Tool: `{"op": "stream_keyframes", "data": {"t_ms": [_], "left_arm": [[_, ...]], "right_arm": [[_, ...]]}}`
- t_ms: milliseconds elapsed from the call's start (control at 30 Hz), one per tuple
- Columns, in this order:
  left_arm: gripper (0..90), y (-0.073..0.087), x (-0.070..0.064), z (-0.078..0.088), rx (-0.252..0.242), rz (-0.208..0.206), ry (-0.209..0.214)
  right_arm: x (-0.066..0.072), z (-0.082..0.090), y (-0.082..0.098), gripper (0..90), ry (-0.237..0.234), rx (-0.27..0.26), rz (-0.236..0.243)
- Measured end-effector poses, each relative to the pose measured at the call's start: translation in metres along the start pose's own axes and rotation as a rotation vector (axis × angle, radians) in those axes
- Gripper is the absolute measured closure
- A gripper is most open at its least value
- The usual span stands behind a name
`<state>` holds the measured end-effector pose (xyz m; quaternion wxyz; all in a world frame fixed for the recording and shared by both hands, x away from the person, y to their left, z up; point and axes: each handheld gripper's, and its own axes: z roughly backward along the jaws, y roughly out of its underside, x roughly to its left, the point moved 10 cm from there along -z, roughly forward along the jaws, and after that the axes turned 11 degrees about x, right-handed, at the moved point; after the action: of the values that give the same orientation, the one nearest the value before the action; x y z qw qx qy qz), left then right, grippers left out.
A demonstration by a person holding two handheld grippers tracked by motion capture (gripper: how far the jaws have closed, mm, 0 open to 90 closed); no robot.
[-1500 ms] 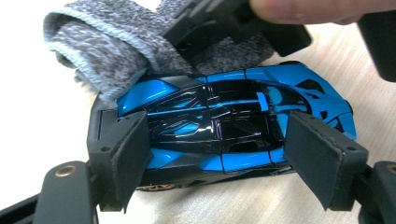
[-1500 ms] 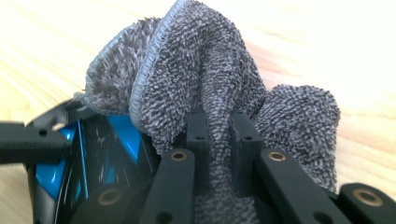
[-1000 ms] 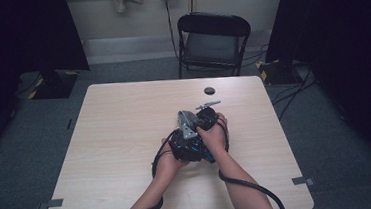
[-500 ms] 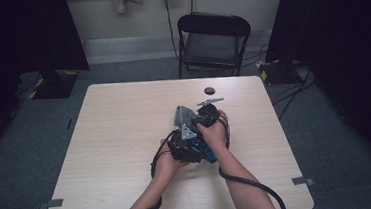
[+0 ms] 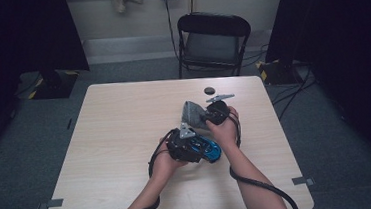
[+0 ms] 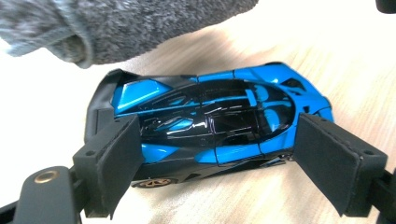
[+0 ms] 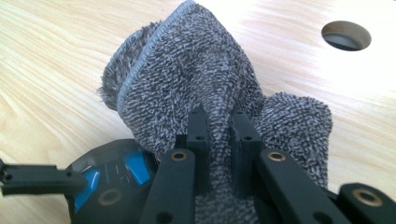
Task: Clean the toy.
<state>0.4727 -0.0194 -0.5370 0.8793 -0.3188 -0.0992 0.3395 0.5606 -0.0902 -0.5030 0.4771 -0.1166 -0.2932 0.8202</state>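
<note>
A blue and black toy car (image 6: 210, 116) lies on the pale wooden table (image 5: 124, 119), its length spanning my left gripper (image 6: 219, 154). Both pads (image 6: 114, 163) press against the car's ends, so that gripper is shut on it. In the high view the car (image 5: 208, 150) sits near the table's middle, with the left gripper (image 5: 197, 146) on it. A grey terry cloth (image 7: 196, 74) is pinched in my right gripper (image 7: 219, 121), which is shut on a fold. The cloth (image 5: 193, 114) hangs just above and behind the car, and its edge (image 6: 116, 28) shows at the top of the left gripper view.
A round dark hole (image 7: 346, 35) is cut into the tabletop beyond the cloth, seen as a black spot (image 5: 209, 90) near the far edge. A black folding chair (image 5: 212, 37) stands behind the table. Cables trail from both grippers toward the near edge.
The right gripper and the cloth have shifted slightly to the right and away. The left gripper and the car have hardly moved.
</note>
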Motion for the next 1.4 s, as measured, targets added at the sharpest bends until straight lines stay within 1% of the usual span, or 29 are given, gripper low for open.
{"op": "stream_keyframes", "data": {"t_ms": [33, 100, 133, 200, 267, 300, 400, 433, 467, 500, 533, 567, 633, 733, 767, 800, 833, 867, 900, 933, 967, 1000, 1100, 1200, 1267, 1300, 1367, 1400], "left_arm": [[15.3, -0.001, 0.001, 0.003, -0.002, -0.001, 0.001], [15.2, 0.000, 0.001, 0.008, -0.005, 0.011, 0.008], [15.2, 0.001, 0.002, 0.011, -0.001, 0.003, 0.005], [14.8, 0.006, 0.005, 0.017, 0.011, 0.001, 0.003], [14.8, 0.010, 0.009, 0.024, 0.012, 0.007, 0.004], [14.8, 0.013, 0.013, 0.028, 0.018, 0.011, -0.005], [14.7, 0.023, 0.021, 0.039, 0.032, 0.003, -0.014], [14.7, 0.029, 0.025, 0.043, 0.039, -0.009, -0.015], [14.7, 0.034, 0.028, 0.046, 0.048, -0.027, -0.026], [14.5, 0.038, 0.029, 0.048, 0.050, -0.036, -0.024], [14.5, 0.044, 0.032, 0.051, 0.059, -0.039, -0.033], [14.5, 0.049, 0.035, 0.054, 0.065, -0.024, -0.032], [14.5, 0.057, 0.042, 0.060, 0.061, -0.002, -0.031], [14.6, 0.068, 0.053, 0.071, 0.056, 0.013, -0.050], [14.6, 0.068, 0.053, 0.071, 0.056, 0.013, -0.050], [14.7, 0.076, 0.058, 0.079, 0.059, 0.030, -0.049], [14.9, 0.080, 0.062, 0.082, 0.061, 0.032, -0.060], [14.9, 0.083, 0.064, 0.084, 0.066, 0.041, -0.058], [14.9, 0.087, 0.069, 0.087, 0.068, 0.044, -0.072], [15.0, 0.091, 0.071, 0.089, 0.067, 0.058, -0.070], [15.0, 0.097, 0.076, 0.093, 0.071, 0.063, -0.075], [15.0, 0.100, 0.078, 0.095, 0.068, 0.068, -0.079], [15.0, 0.115, 0.087, 0.101, 0.090, 0.080, -0.086], [15.0, 0.128, 0.091, 0.105, 0.100, 0.108, -0.084], [15.0, 0.135, 0.092, 0.106, 0.101, 0.117, -0.081], [15.0, 0.137, 0.092, 0.107, 0.104, 0.109, -0.084], [15.0, 0.143, 0.092, 0.109, 0.103, 0.114, -0.076], [15.1, 0.144, 0.092, 0.109, 0.103, 0.114, -0.073]], "right_arm": [[0.000, 0.002, 0.000, 81.2, 0.001, -0.002, 0.001], [0.000, 0.006, 0.000, 81.2, -0.001, -0.007, 0.005], [0.001, 0.008, 0.000, 81.2, -0.003, -0.007, 0.007], [0.003, 0.013, 0.000, 81.2, 0.000, -0.004, 0.024], [0.006, 0.017, 0.000, 81.2, -0.003, -0.013, 0.040], [0.008, 0.020, -0.001, 81.1, -0.010, -0.018, 0.042], [0.016, 0.026, -0.002, 81.2, -0.025, -0.032, 0.057], [0.019, 0.028, -0.002, 81.1, -0.029, -0.034, 0.068], [0.024, 0.029, -0.001, 81.1, -0.037, -0.036, 0.077], [0.028, 0.030, -0.001, 81.1, -0.044, -0.039, 0.084], [0.031, 0.030, -0.001, 81.1, -0.049, -0.039, 0.089], [0.036, 0.030, 0.000, 81.1, -0.059, -0.035, 0.098], [0.044, 0.028, 0.002, 81.1, -0.073, -0.035, 0.115], [0.057, 0.024, 0.004, 81.1, -0.091, -0.027, 0.141], [0.057, 0.024, 0.004, 81.1, -0.091, -0.027, 0.141], [0.067, 0.021, 0.005, 81.1, -0.110, -0.028, 0.162], [0.071, 0.020, 0.005, 81.1, -0.116, -0.029, 0.168], [0.076, 0.018, 0.005, 81.1, -0.128, -0.027, 0.173], [0.080, 0.017, 0.005, 81.0, -0.135, -0.027, 0.175], [0.085, 0.015, 0.005, 81.1, -0.143, -0.026, 0.182], [0.091, 0.014, 0.005, 81.1, -0.154, -0.028, 0.187], [0.098, 0.013, 0.004, 81.1, -0.170, -0.031, 0.199], [0.112, 0.012, 0.004, 81.0, -0.191, -0.030, 0.228], [0.126, 0.008, 0.008, 80.8, -0.214, -0.028, 0.279], [0.133, 0.003, 0.011, 80.8, -0.223, -0.016, 0.287], [0.136, 0.001, 0.012, 80.8, -0.231, -0.012, 0.293], [0.144, -0.003, 0.015, 80.7, -0.251, -0.010, 0.304], [0.150, -0.005, 0.016, 80.5, -0.264, -0.009, 0.323]]}}
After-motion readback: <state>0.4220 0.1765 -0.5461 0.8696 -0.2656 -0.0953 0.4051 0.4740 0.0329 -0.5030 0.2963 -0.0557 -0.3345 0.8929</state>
